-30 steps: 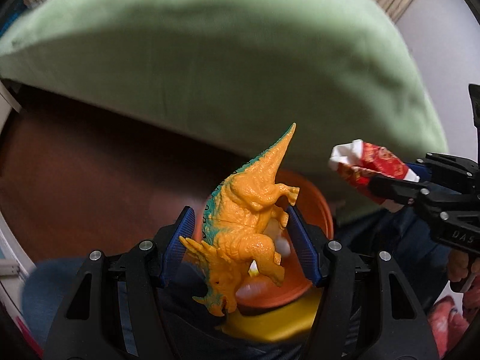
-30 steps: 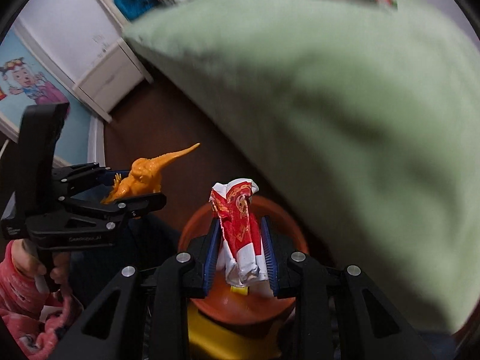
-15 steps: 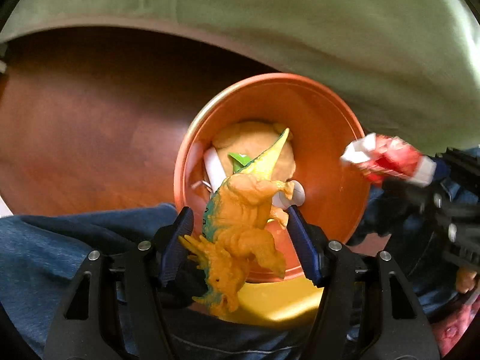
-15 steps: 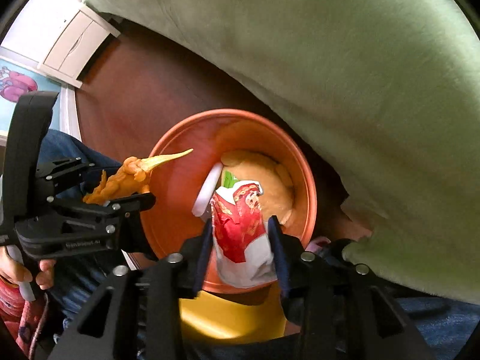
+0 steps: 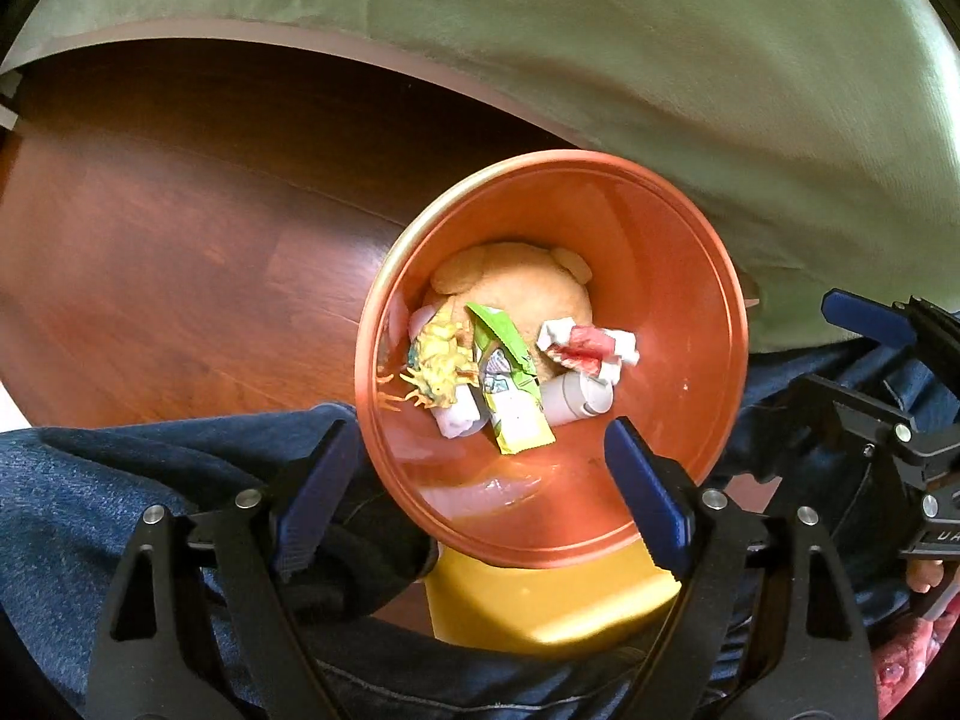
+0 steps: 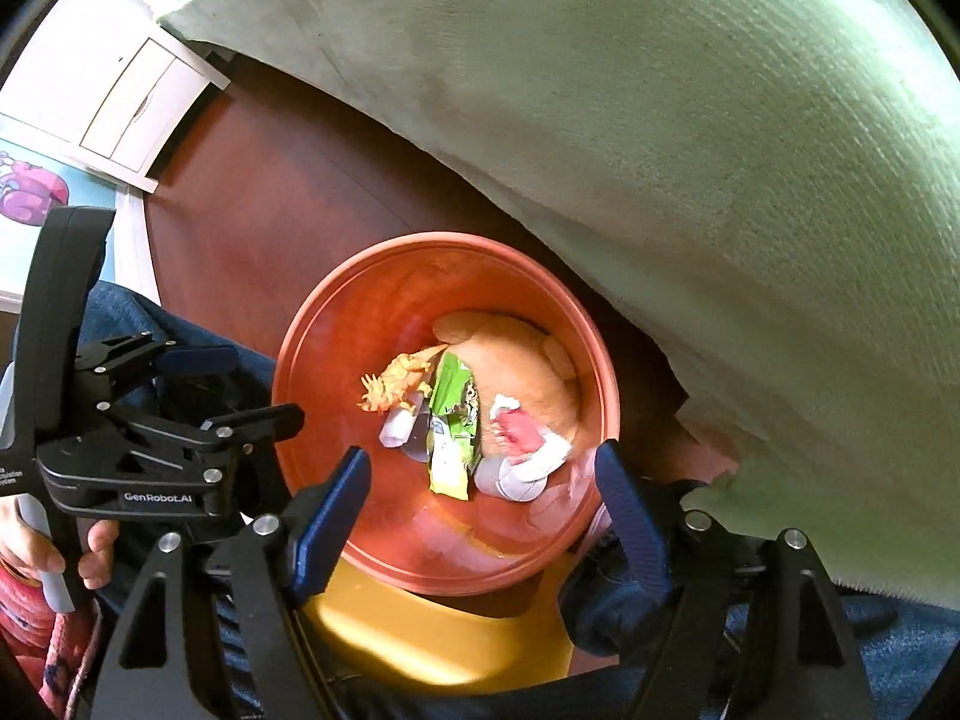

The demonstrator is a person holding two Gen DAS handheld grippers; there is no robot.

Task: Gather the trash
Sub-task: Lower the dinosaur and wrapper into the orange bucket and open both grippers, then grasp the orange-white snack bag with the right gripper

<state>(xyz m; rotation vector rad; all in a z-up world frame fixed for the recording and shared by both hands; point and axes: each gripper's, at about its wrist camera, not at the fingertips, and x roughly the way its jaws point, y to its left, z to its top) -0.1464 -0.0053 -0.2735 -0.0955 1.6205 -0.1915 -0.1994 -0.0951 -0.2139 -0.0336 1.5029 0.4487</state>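
the trash lies in the orange bin (image 5: 690, 276), which i see from above in both wrist views, standing on the dark wooden floor (image 5: 180, 252) at the edge of a green blanket (image 5: 600, 48). the blanket is the largest thing here and fills the upper part of both pictures. blue denim legs (image 5: 90, 480) sit close on either side of the bin. my left gripper (image 5: 474, 474) points down over the near rim with its jaws opening, wide apart and nothing between them. my right gripper (image 6: 480, 498) does the same, jaws opening and empty. inside the bin a tan plush toy (image 5: 528, 282) lies at the bottom. on it rest a green snack wrapper (image 5: 504, 372), a red and white wrapper (image 5: 588, 348), an orange toy dinosaur (image 5: 438, 360) and a small white bottle (image 5: 576, 402), all close together. a yellow thing (image 5: 540, 600) shows under the near side of the bin.
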